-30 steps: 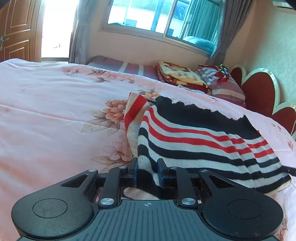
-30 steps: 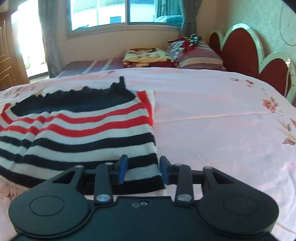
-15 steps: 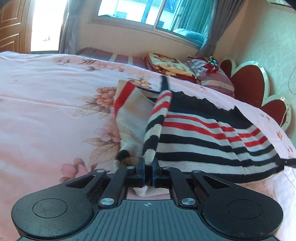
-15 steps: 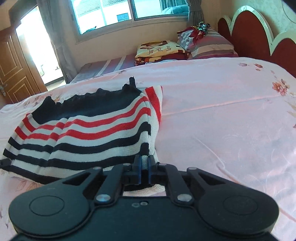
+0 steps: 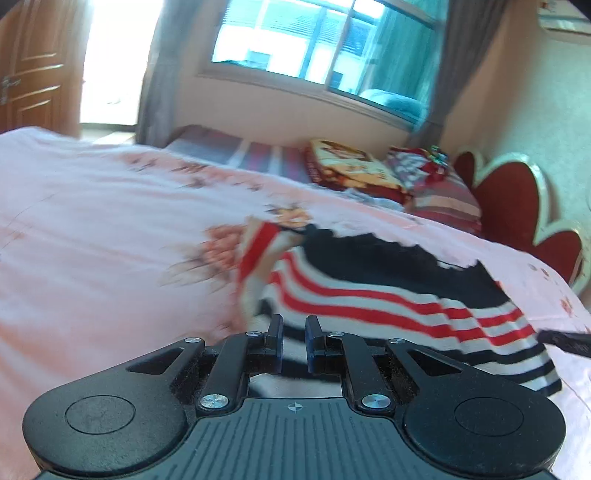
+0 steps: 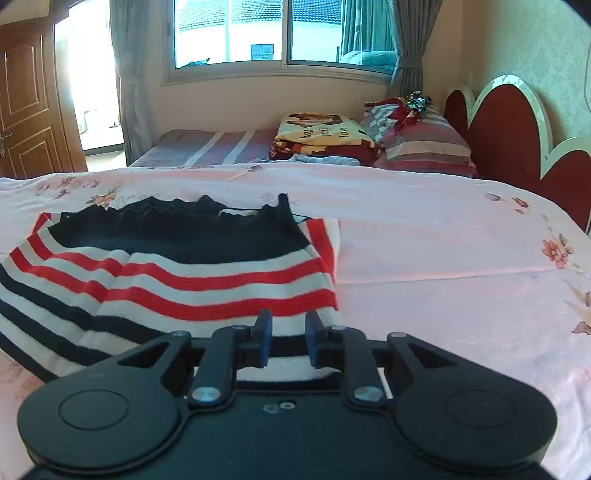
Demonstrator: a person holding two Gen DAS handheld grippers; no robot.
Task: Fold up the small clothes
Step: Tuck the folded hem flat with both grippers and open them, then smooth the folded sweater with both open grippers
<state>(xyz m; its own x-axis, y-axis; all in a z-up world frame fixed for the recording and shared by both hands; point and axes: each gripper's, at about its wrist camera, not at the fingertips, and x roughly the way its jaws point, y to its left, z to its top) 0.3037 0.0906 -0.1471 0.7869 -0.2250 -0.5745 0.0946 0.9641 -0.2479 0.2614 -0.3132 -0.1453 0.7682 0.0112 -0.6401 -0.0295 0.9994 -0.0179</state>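
Note:
A knitted garment [image 5: 388, 295] with a black top band and red, white and black stripes lies flat on the pink floral bedspread [image 5: 110, 258]. In the left wrist view my left gripper [image 5: 294, 345] hovers over its near left edge with the fingers a little apart. Striped cloth shows in the gap, but nothing is pinched. The same garment [image 6: 184, 266] fills the left half of the right wrist view. My right gripper [image 6: 289, 339] sits over its near right corner. Its jaws are opening, with cloth below them and not gripped.
Folded blankets [image 6: 325, 136] and striped pillows [image 6: 421, 140] lie at the far side, by a red scalloped headboard [image 6: 509, 129]. A window [image 6: 280, 33] with grey curtains is behind them, and a wooden door [image 6: 26, 103] stands at the left. Bare bedspread [image 6: 461, 266] stretches right of the garment.
Half a second ago both grippers were shut on the garment's near edge, the left one lifting a ridge of it. Now both pairs of fingers stand apart and the cloth lies flat.

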